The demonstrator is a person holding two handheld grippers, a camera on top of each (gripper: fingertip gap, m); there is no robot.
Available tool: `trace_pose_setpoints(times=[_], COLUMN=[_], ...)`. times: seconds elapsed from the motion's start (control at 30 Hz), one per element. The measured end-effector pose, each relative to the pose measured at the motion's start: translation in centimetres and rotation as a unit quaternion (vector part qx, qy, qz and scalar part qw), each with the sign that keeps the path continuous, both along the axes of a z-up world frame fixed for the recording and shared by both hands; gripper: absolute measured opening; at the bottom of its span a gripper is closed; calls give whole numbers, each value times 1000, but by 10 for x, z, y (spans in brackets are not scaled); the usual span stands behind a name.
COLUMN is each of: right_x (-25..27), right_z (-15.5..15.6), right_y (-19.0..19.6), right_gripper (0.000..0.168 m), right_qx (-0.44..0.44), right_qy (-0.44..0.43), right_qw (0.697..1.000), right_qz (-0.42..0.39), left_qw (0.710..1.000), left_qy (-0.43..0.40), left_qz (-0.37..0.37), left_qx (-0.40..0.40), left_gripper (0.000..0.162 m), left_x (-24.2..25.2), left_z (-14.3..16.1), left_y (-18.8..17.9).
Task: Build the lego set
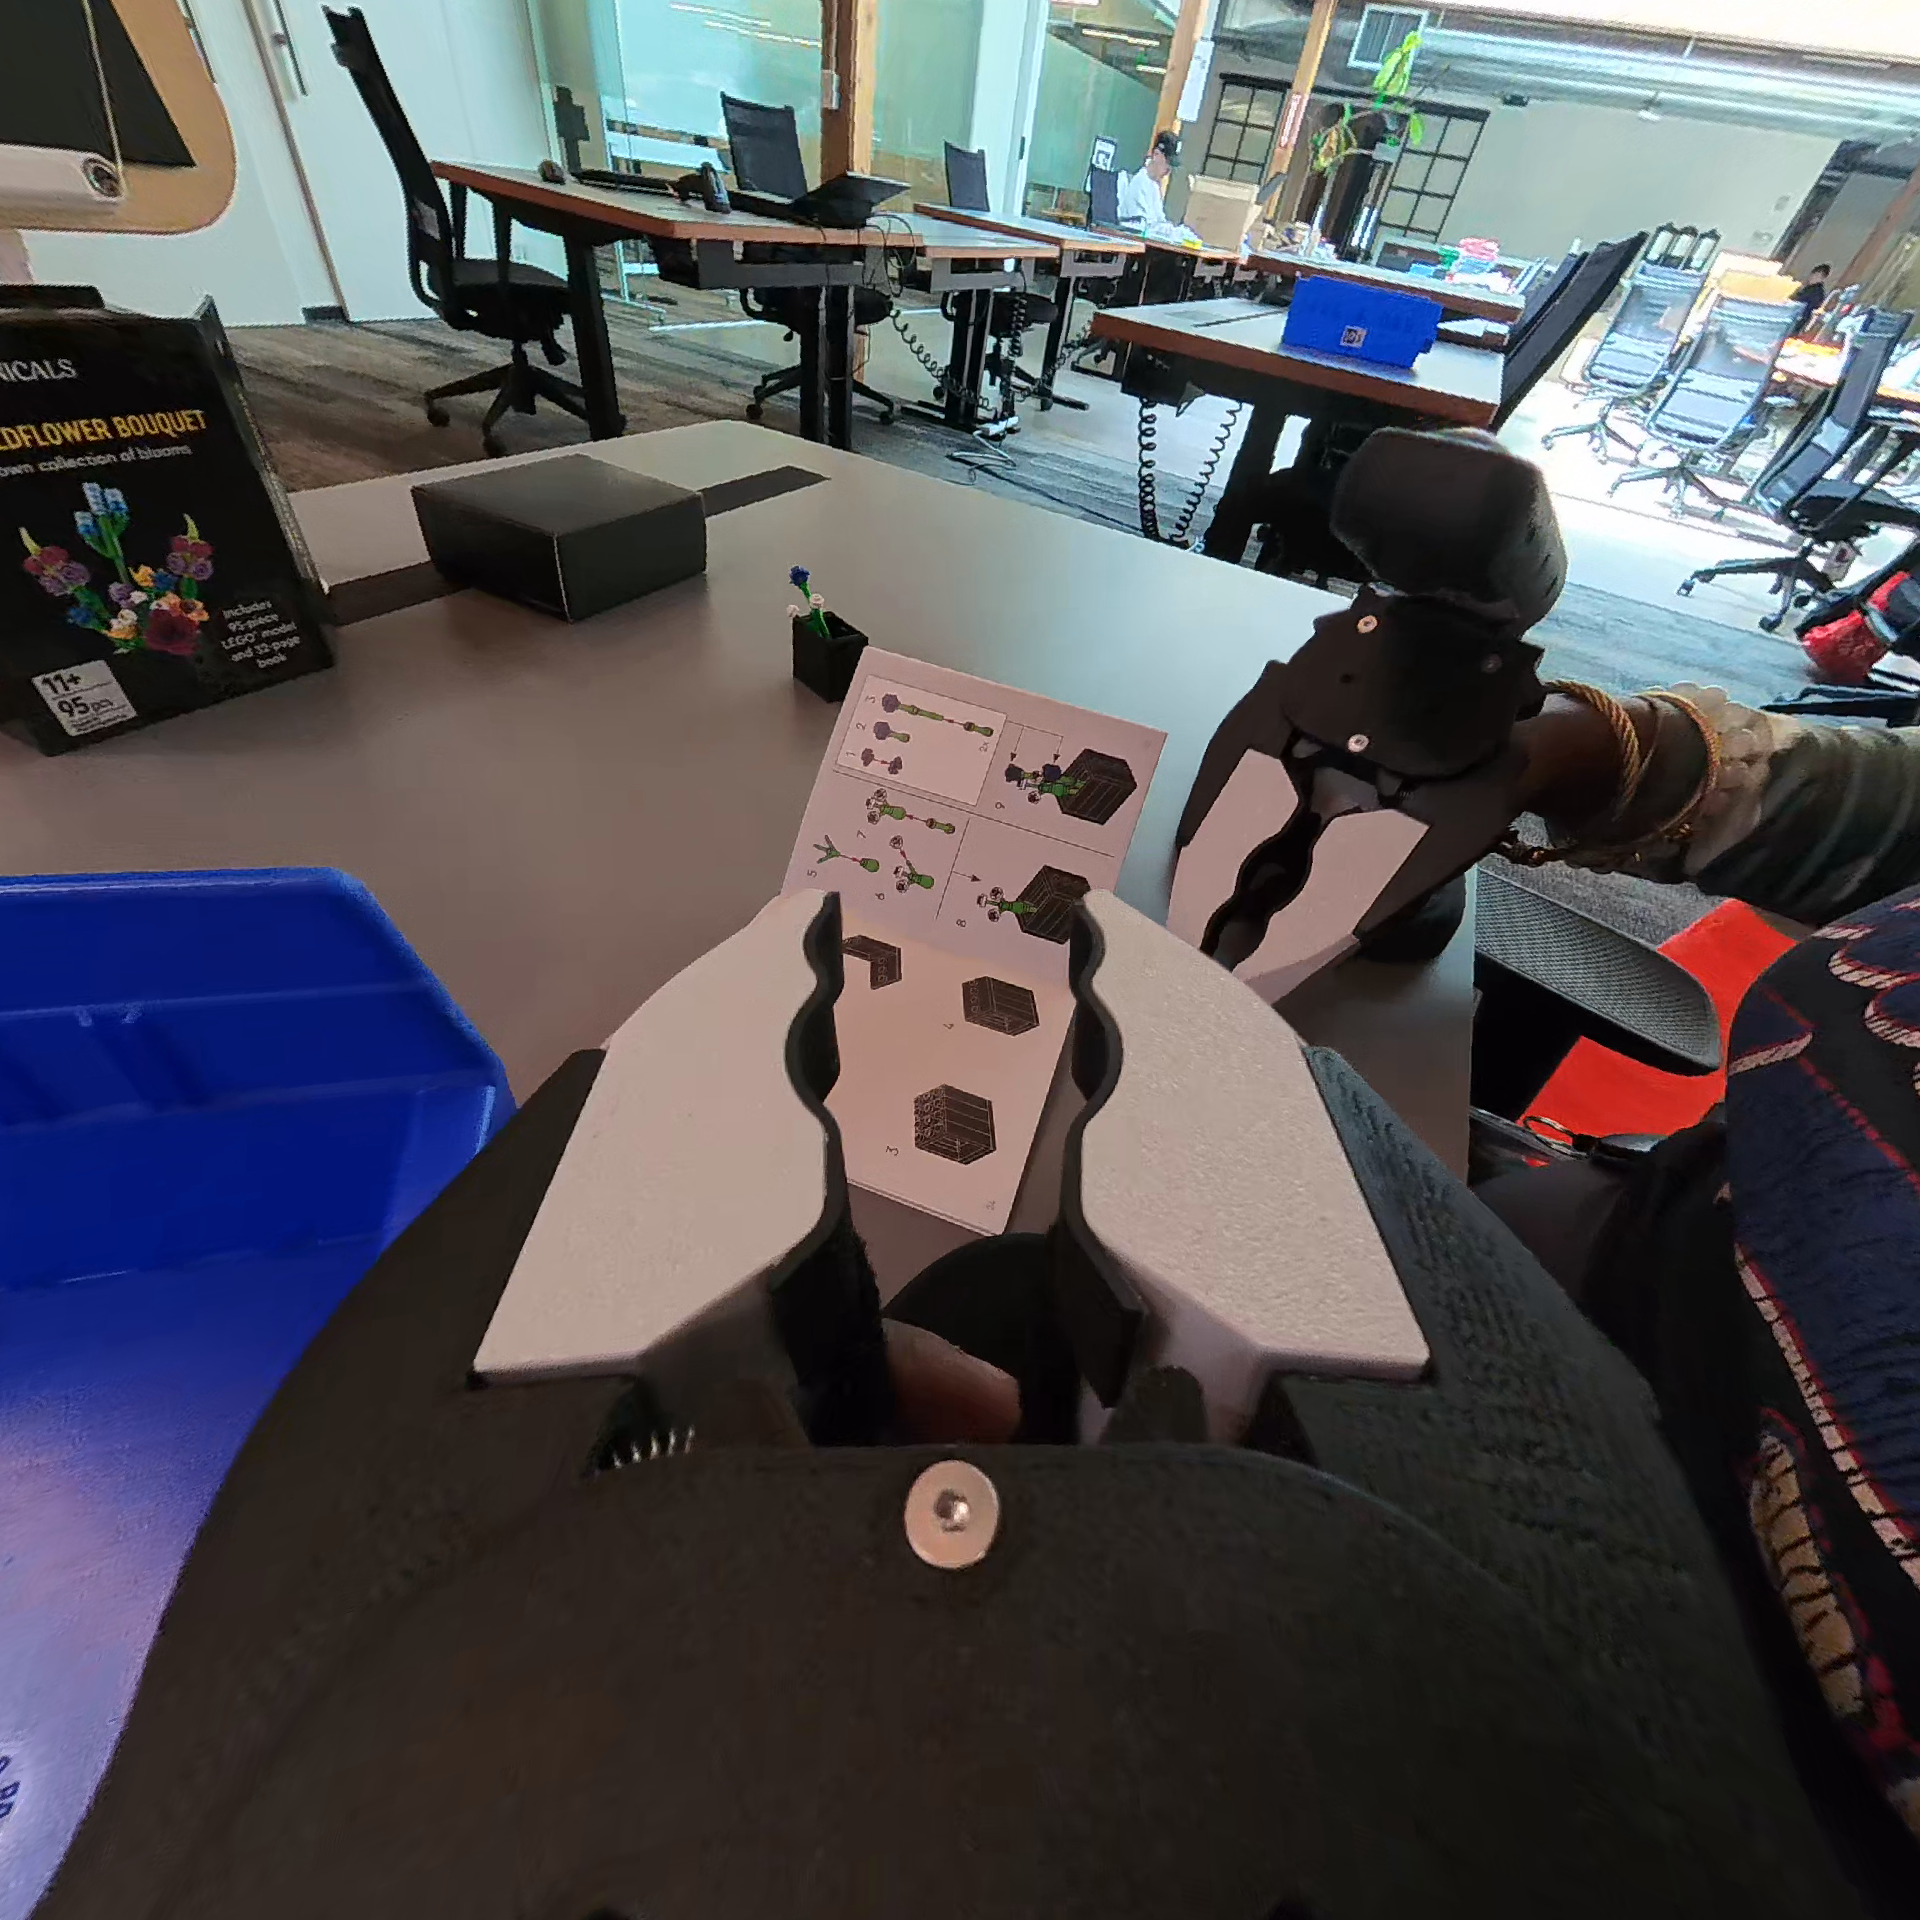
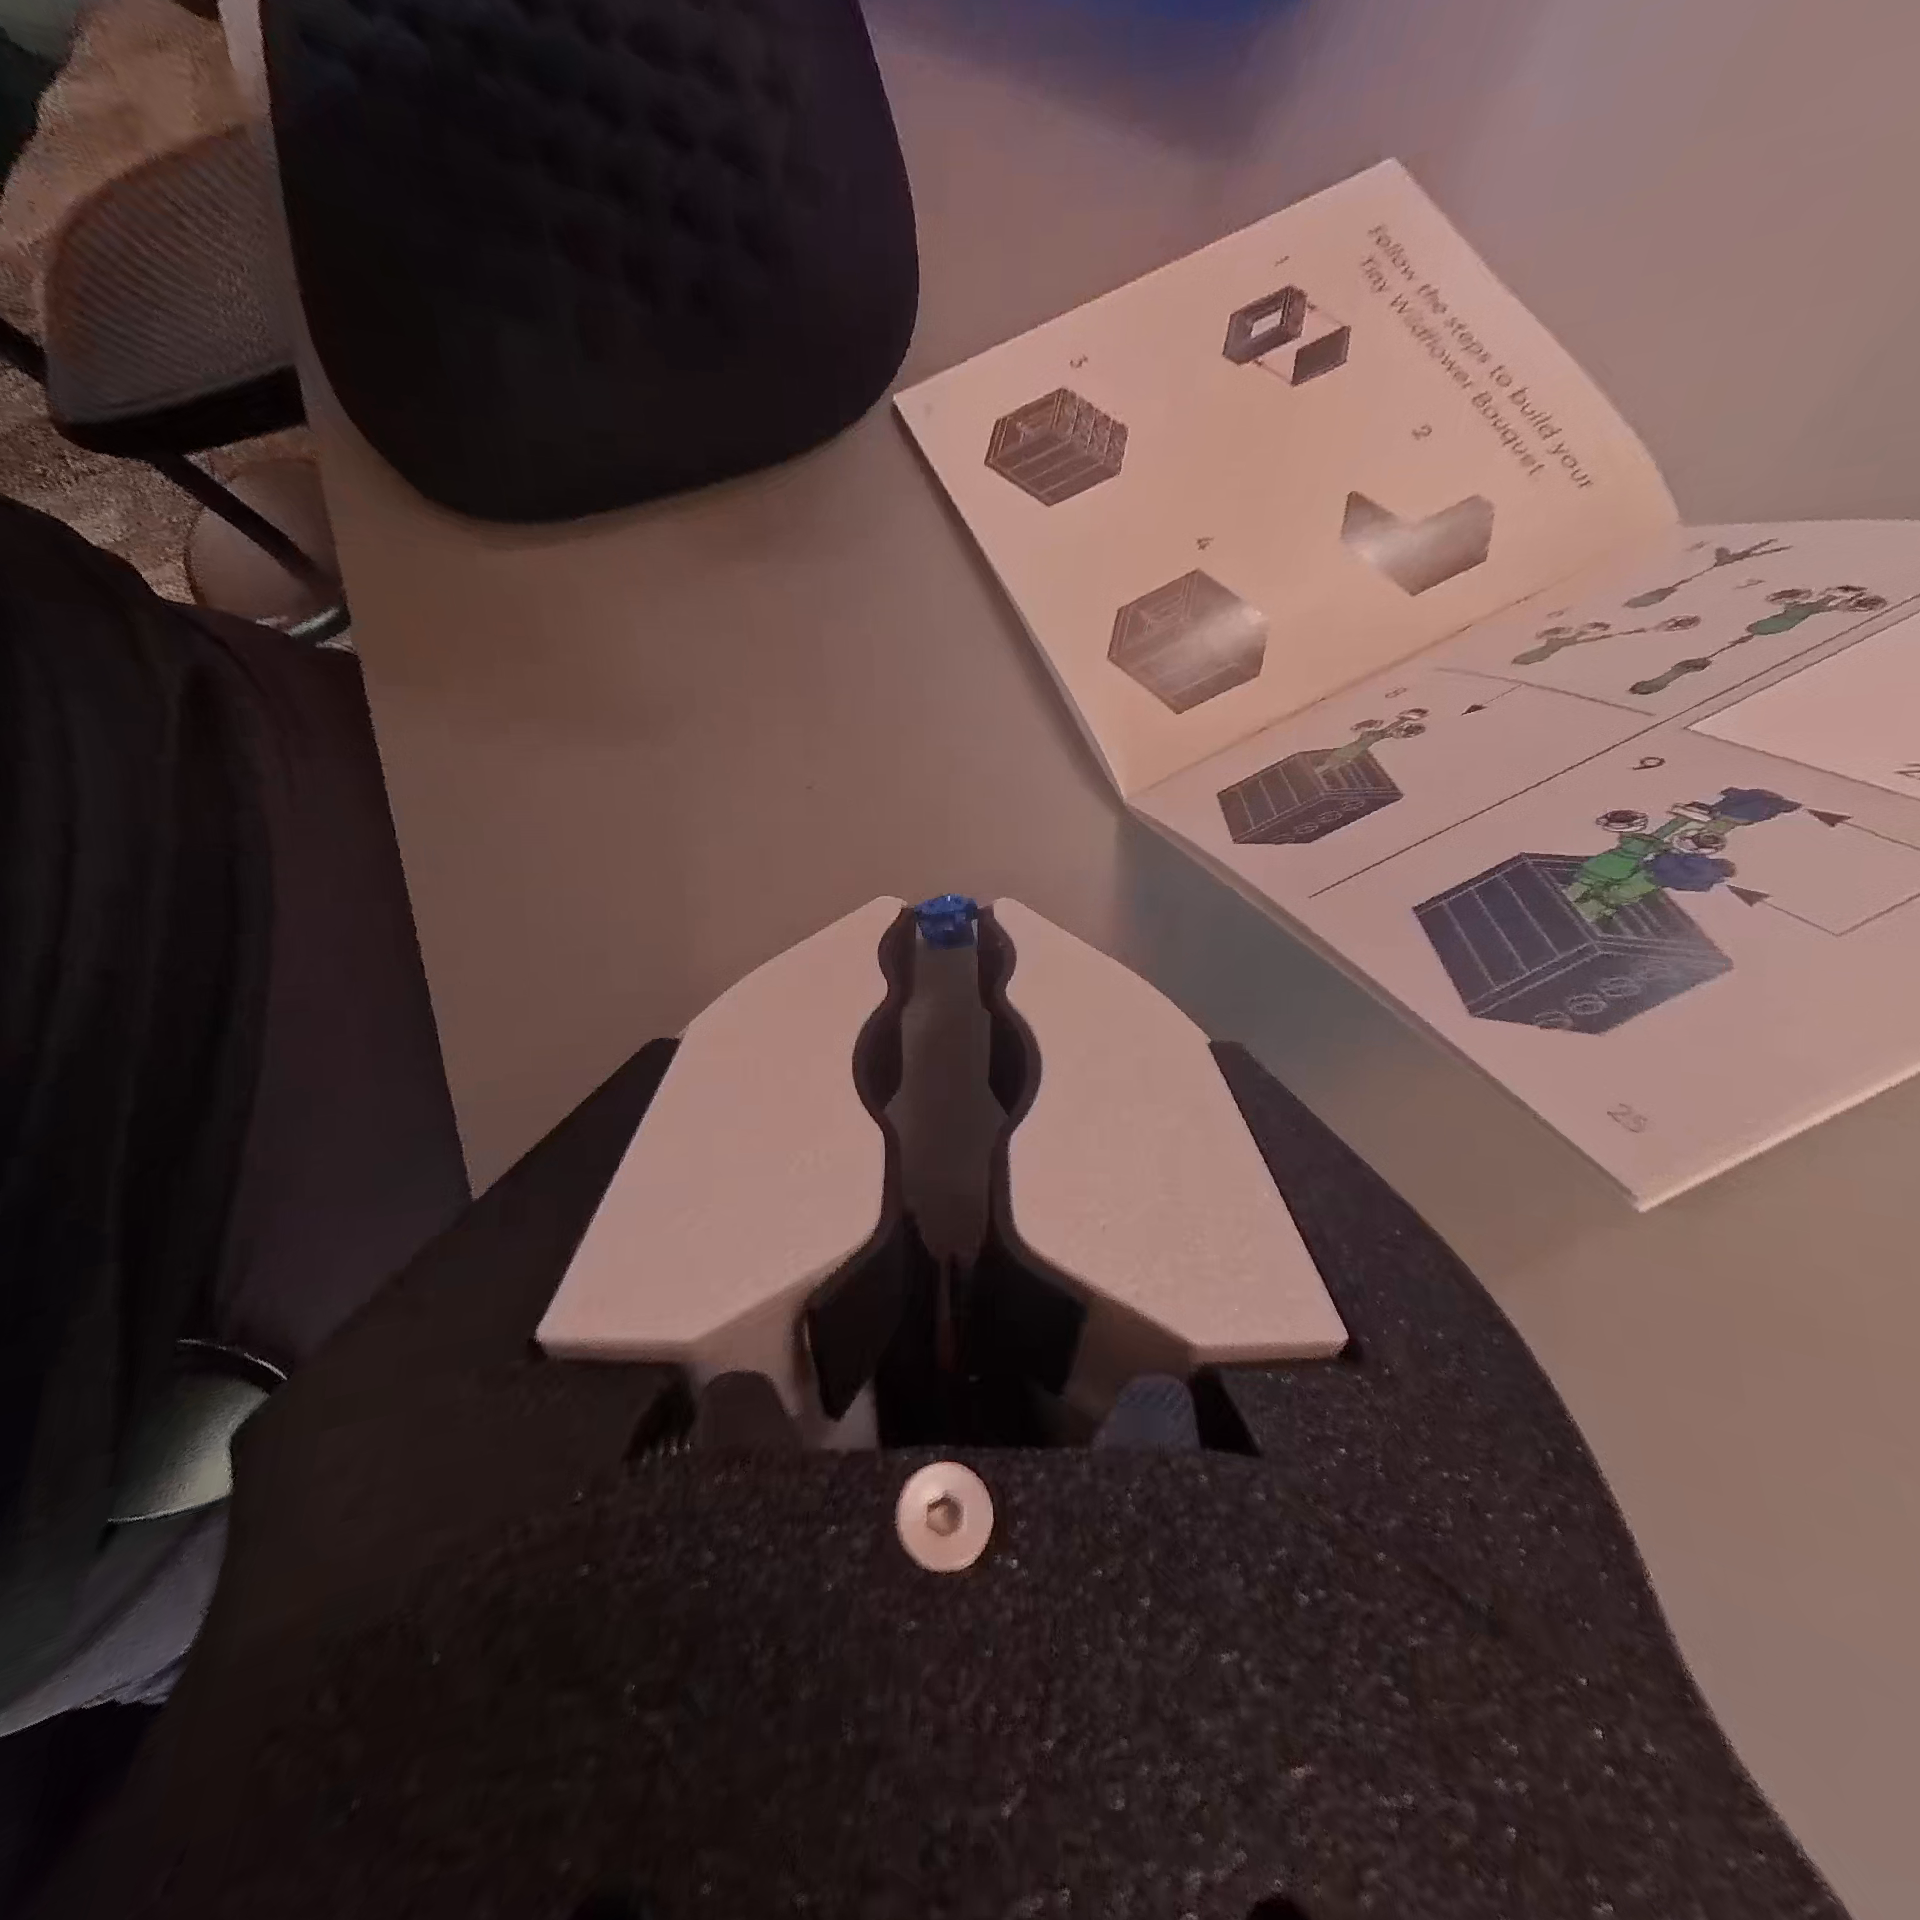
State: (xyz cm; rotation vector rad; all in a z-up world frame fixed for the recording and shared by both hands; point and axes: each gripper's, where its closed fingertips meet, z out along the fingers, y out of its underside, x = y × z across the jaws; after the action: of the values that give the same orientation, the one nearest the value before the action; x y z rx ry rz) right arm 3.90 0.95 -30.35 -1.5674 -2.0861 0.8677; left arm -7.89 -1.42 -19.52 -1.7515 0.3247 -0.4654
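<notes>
Jaws on the right gripper (image 2: 943, 914) are pinching a tiny blue flower-shaped lego piece (image 2: 941, 921) at their very tips, near the grey table's (image 1: 582, 810) front edge; the left gripper (image 1: 951, 935) is hanging empty, fingers well parted, over the open paper instruction booklet (image 1: 977, 831). A small black lego pot holding green stems (image 1: 823, 646) is standing beyond the booklet, toward the far edge. Seating the flower well is probably calling for steadying the pot with the left, then pressing straight down.

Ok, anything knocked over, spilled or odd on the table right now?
Nothing stands out. The small black pot with flowers stands upright beyond the open instruction booklet, and the right tongs pinch a blue piece.
</notes>
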Motion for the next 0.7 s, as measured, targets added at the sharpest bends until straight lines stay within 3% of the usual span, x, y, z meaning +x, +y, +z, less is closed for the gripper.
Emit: trace_pose_setpoints(times=[0.53,0.7], right_x=[2,1], right_z=[-4,7], right_y=[1,2], right_gripper=[16,19], right_qx=[13,-2], right_qy=[-21,12], right_qw=[1000,1000], right_qz=[-4,-9], left_qw=[1000,999], left_qy=[15,26], left_qz=[7,4], left_qx=[-8,-19], left_gripper=[42,42], left_x=[-6,-5], left_z=[-1,-1], left_y=[-2,-4])
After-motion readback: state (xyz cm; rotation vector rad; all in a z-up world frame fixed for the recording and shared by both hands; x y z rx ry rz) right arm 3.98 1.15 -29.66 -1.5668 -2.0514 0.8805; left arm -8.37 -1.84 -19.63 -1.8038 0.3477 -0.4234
